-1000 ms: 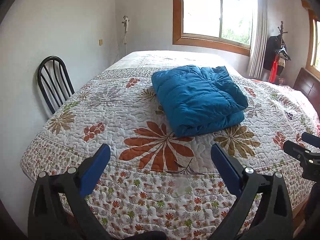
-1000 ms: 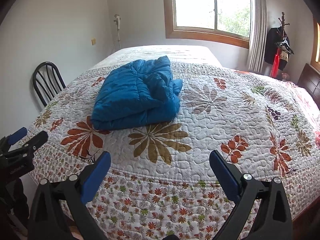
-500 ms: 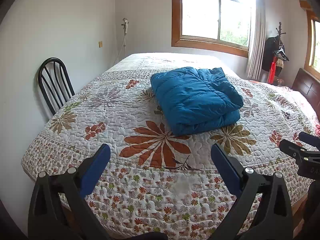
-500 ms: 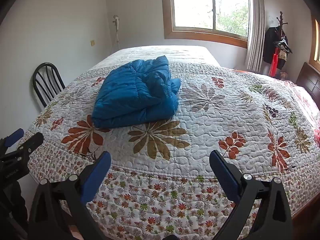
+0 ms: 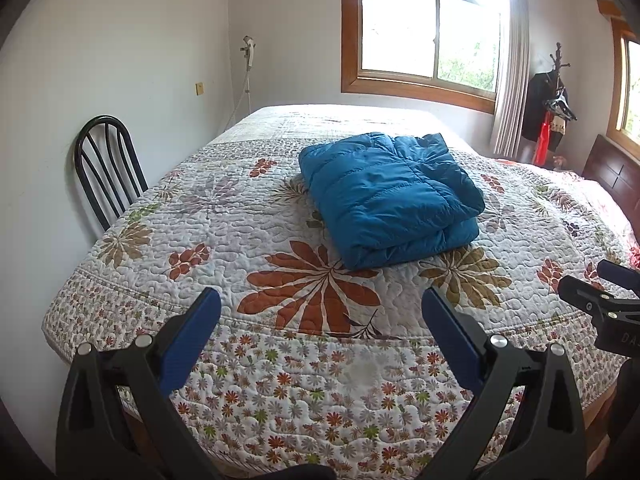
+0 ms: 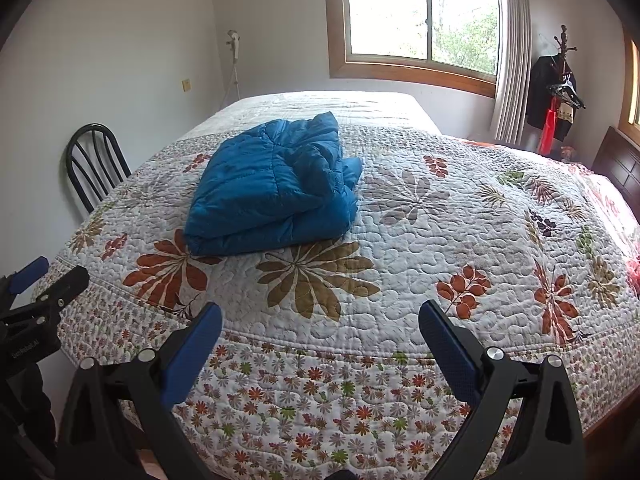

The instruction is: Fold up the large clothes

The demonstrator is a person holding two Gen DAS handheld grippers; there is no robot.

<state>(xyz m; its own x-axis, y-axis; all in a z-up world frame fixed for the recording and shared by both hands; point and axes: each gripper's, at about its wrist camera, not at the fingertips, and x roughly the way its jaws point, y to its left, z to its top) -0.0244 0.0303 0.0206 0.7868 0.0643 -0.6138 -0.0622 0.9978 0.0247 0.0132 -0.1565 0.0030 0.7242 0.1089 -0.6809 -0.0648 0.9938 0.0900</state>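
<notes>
A blue puffer jacket point(image 5: 390, 196) lies folded into a thick rectangle on the floral quilted bed point(image 5: 224, 236), toward its middle. In the right wrist view the same jacket point(image 6: 276, 188) sits left of centre on the bed point(image 6: 440, 240). My left gripper point(image 5: 320, 304) hangs open over the bed's near edge, well short of the jacket, holding nothing. My right gripper point(image 6: 320, 312) is open too, empty, over the same edge farther right. Each gripper shows at the side of the other's view: the right one point(image 5: 600, 288) and the left one point(image 6: 48, 276).
A black metal chair point(image 5: 106, 164) stands against the left wall beside the bed. A wooden-framed window point(image 5: 424, 36) with a curtain point(image 5: 512, 60) is behind the bed. A coat rack point(image 5: 552, 108) with dark clothes stands at the back right, near a dark headboard point(image 5: 612, 176).
Both grippers have drawn back slightly from the bed, staying open. The folded jacket has not moved on the quilt.
</notes>
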